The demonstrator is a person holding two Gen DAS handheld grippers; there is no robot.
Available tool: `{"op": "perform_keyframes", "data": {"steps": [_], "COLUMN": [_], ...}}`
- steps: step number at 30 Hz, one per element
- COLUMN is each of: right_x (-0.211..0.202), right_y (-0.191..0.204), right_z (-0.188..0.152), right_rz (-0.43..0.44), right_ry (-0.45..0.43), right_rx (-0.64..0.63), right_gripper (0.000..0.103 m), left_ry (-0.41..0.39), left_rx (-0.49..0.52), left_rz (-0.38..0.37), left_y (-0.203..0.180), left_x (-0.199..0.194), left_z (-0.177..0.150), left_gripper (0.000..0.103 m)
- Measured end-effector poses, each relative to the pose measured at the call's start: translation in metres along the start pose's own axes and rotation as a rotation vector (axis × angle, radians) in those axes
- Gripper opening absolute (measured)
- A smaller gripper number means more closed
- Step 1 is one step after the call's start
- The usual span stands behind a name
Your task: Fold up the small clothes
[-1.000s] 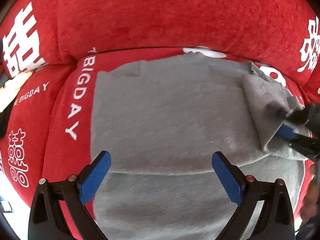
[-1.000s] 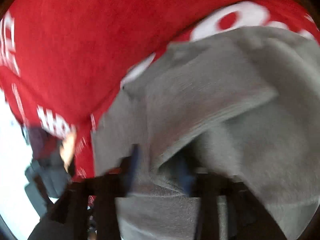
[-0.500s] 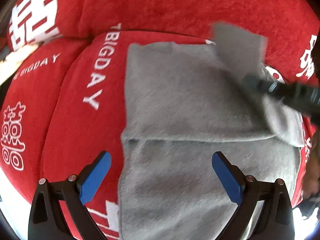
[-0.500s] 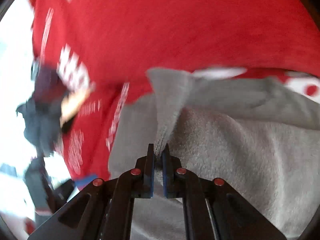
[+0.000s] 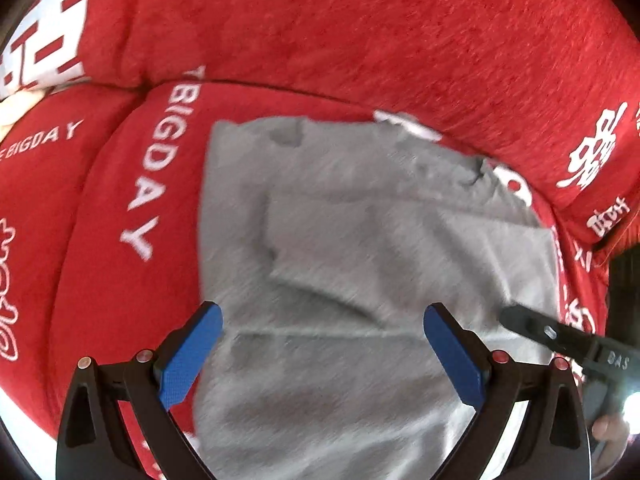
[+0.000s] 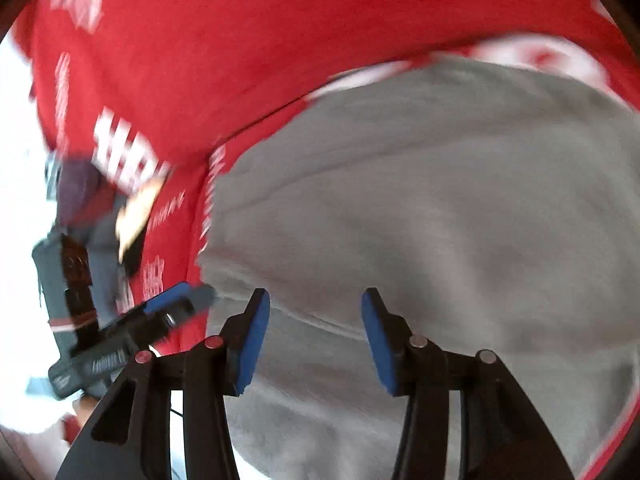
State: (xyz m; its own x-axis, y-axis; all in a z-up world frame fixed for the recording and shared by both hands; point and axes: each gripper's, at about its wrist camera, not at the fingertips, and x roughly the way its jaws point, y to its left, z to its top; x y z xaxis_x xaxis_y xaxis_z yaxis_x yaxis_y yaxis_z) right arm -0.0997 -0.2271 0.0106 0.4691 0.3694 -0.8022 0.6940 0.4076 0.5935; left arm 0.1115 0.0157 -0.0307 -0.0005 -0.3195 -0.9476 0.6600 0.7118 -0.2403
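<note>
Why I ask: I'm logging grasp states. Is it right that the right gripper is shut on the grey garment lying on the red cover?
Not quite. The right wrist view shows the right gripper open, its blue pads apart above the grey garment, gripping nothing. The garment does lie on the red cover.

— What do we have on the seat?

— One small grey fleecy garment, soft knit, lying flat on the red sofa cushion with white lettering.

— Its state?

— Partly folded, we note. A flap from its right side lies doubled over the middle, leaving a slanted edge across the body. A straight hem line crosses the near part.

— Pose from the other side?

— In the right wrist view we see the same garment spread wide, its layers stacked with soft ridges; blur hides finer detail.
</note>
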Motion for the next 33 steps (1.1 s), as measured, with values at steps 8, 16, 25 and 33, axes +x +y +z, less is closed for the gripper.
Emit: {"op": "perform_keyframes", "data": {"steps": [8, 16, 25, 33], "right_x": [-0.08, -0.081, -0.074, -0.071], "right_y": [-0.139, -0.168, -0.175, -0.173], "right_z": [-0.044, -0.028, -0.032, -0.034], "right_rz": [0.029, 0.114, 0.07, 0.06], "right_ry": [-0.21, -0.312, -0.219, -0.205], "right_rx": [0.525, 0.596, 0.542, 0.532], "right_gripper": [0.052, 0.007, 0.009, 0.012], "left_ry": [0.015, 0.033, 0.055, 0.042], "left_rx": [-0.014, 0.031, -0.037, -0.035], "left_rz": [0.155, 0.25, 0.171, 0.127], "left_y": [-0.006, 0.001, 0.017, 0.019], "left_x": [0.033, 0.04, 0.036, 0.025], "left_z": [0.008, -0.002, -0.009, -0.001], "left_gripper": [0.101, 0.101, 0.097, 0.029]}}
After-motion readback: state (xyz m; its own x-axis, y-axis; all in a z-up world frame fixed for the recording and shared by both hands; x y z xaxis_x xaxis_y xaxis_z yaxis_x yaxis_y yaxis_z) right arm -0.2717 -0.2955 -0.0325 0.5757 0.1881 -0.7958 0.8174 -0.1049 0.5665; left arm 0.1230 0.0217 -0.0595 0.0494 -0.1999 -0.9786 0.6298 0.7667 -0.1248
